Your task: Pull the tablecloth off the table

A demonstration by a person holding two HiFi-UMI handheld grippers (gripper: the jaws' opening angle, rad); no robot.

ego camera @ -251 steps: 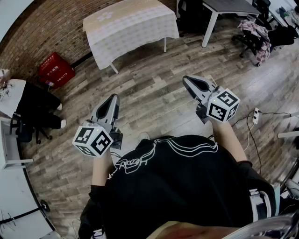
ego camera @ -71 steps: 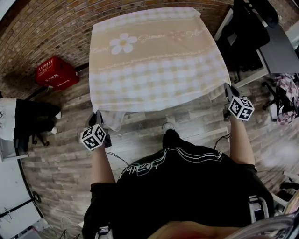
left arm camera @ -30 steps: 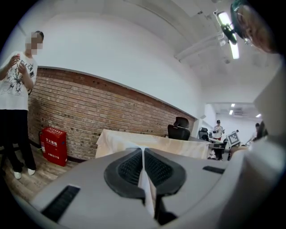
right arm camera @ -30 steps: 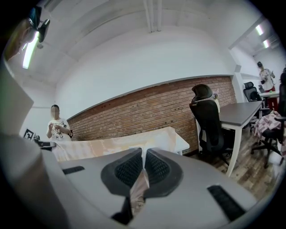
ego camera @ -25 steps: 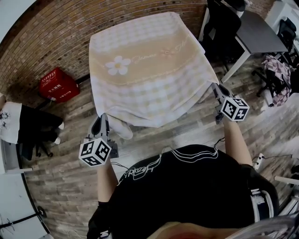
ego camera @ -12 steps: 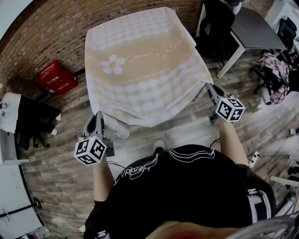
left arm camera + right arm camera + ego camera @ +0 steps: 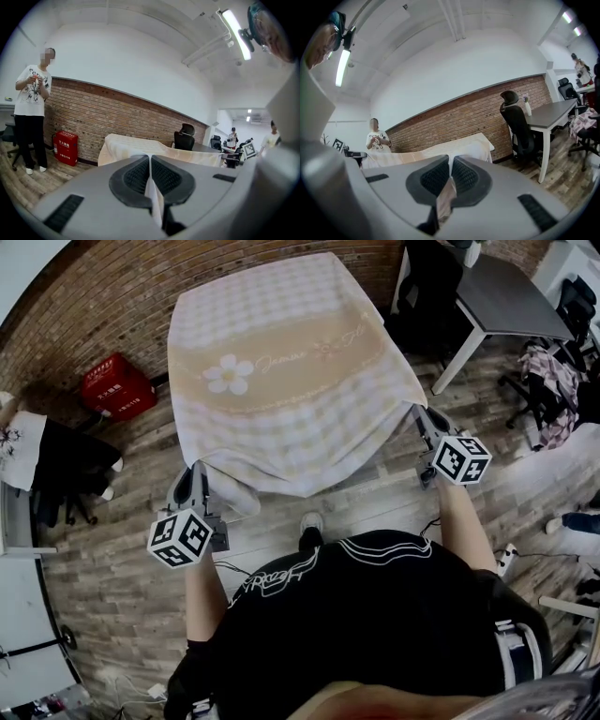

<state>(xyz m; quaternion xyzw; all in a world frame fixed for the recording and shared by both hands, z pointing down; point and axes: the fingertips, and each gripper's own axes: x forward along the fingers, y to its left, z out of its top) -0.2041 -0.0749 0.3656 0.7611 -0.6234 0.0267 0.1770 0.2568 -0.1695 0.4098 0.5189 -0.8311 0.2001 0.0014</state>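
The left gripper (image 7: 199, 474) is clamped on the near-left corner of the yellow-and-white checked fabric tablecloth (image 7: 291, 362), and the right gripper (image 7: 419, 414) on its near-right corner. Both have just drawn back, tautening the near edge, so the pull has begun. The cloth still covers the table hidden beneath.

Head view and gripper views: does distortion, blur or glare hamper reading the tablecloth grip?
Head view: strong fisheye bends the brick wall, lighting even, tablecloth sharp. Left gripper view: dark round vignette, ceiling light blown out, left gripper soft up close yet plainly shut on the tablecloth. Right gripper view: same vignette, right gripper likewise.
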